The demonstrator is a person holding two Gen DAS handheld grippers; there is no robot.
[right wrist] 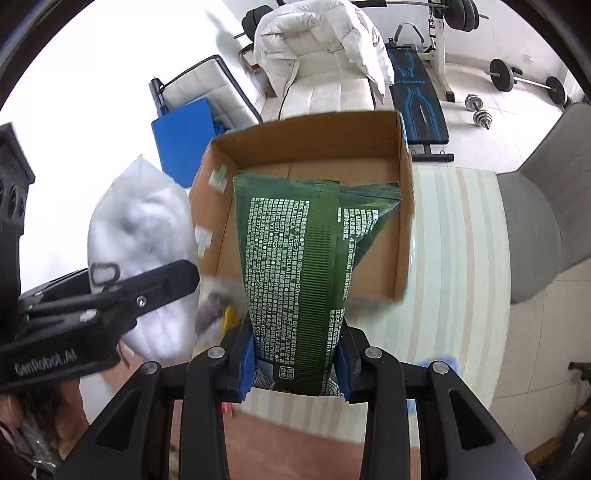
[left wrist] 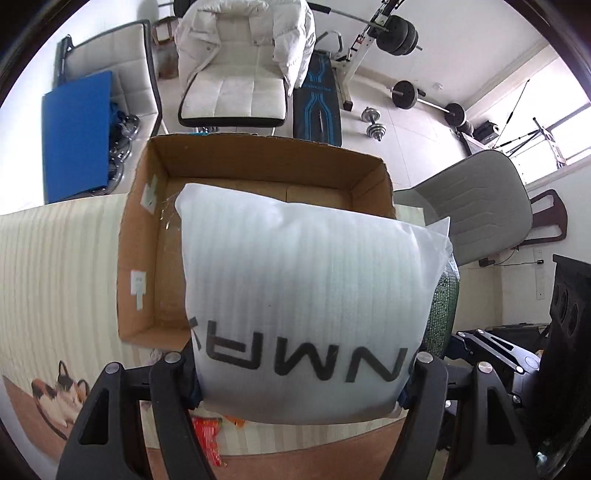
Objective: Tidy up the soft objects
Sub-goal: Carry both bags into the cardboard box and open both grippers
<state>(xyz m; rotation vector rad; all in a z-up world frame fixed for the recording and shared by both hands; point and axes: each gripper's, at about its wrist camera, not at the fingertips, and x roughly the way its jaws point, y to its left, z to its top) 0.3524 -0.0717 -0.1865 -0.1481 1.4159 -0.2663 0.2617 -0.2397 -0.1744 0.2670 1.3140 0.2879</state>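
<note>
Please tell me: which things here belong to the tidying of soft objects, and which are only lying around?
Belong to the job:
- white foam pouch, held in the left tool
- green soft pack, held in the right tool
- cardboard box

Only lying around:
- white jacket on a chair
- dumbbells on the floor
- blue board

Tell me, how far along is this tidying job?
Barely begun: the cardboard box shows only bare floor, nothing packed yet. In hand: the left gripper clamps a white foam-wrapped package, the right gripper a green printed pouch, both held over the box. Left: dropping both in, then the small items on the table.
</note>
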